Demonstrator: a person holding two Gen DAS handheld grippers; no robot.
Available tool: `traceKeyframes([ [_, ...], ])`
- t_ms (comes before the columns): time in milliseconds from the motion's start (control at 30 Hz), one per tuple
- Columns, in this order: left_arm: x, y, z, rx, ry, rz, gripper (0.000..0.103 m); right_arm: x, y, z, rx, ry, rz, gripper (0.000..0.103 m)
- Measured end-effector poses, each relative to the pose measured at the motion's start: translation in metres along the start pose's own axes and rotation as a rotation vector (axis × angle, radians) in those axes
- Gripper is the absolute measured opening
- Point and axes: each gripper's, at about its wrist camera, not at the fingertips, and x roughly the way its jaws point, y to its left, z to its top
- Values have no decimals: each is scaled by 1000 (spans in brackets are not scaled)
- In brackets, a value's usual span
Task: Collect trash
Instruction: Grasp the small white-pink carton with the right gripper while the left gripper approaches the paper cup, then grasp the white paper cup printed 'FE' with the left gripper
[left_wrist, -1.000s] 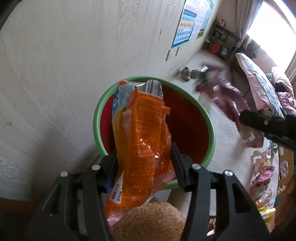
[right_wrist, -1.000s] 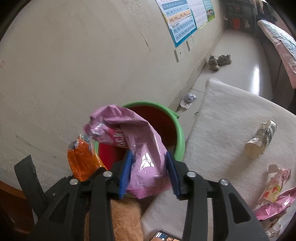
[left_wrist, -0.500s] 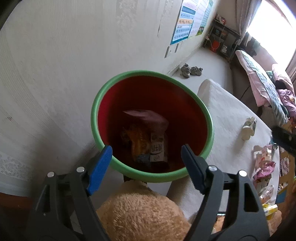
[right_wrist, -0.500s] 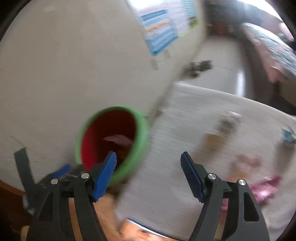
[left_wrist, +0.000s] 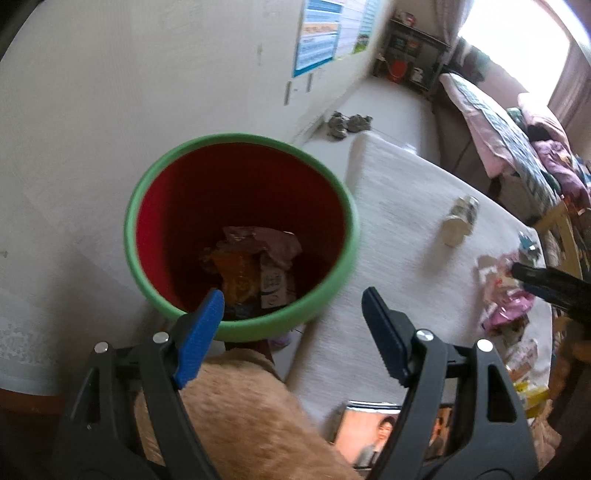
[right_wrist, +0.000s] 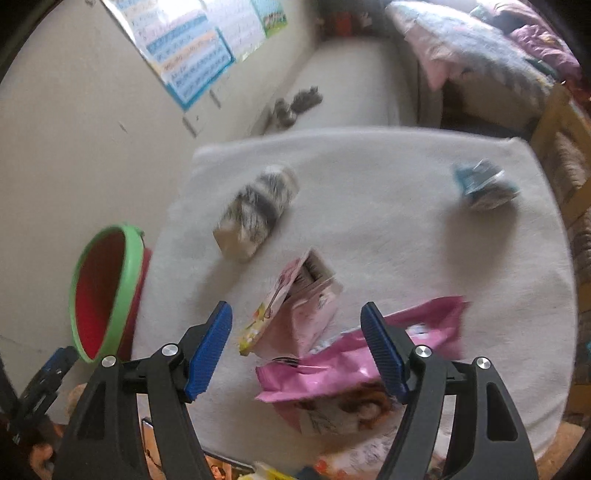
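**Both grippers empty, wrappers in the bin**

The left gripper (left_wrist: 291, 314) is hanging with its blue pads (left_wrist: 201, 334) spread wide, nothing between them, over the near rim of the red bin with the green rim (left_wrist: 242, 330). An orange wrapper (left_wrist: 238, 275) and a pink wrapper (left_wrist: 266, 240) are lying at the bin's bottom.

The right gripper (right_wrist: 297, 325) is hovering over the white cloth-covered table (right_wrist: 424, 236), jaws wide and empty. A pale pink carton (right_wrist: 306, 314) is lying just beyond the pads, touching a bright pink bag (right_wrist: 369, 354). A crushed grey-striped carton (right_wrist: 256, 210) is resting farther off; a blue-and-white packet (right_wrist: 484, 182) is sitting well apart, near the far right edge. The bin is standing just beside the table's left edge.
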Motion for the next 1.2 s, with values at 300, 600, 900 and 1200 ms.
traceKeyframes([
  [300, -1, -52, 12, 106, -15, -68, 74, -44, -16, 0, 23, -114, 127, 11],
  [600, 54, -161, 52, 272, 13, -179, 74, -89, -69, -26, 161, -205, 182, 8],
  [900, 136, -220, 78, 356, 149, -109, 69, -92, -125, -35, 284, -226, 153, 8],
  [1200, 138, -216, 59, 376, 210, -112, 46, -93, -148, -38, 338, -232, 141, 9],
])
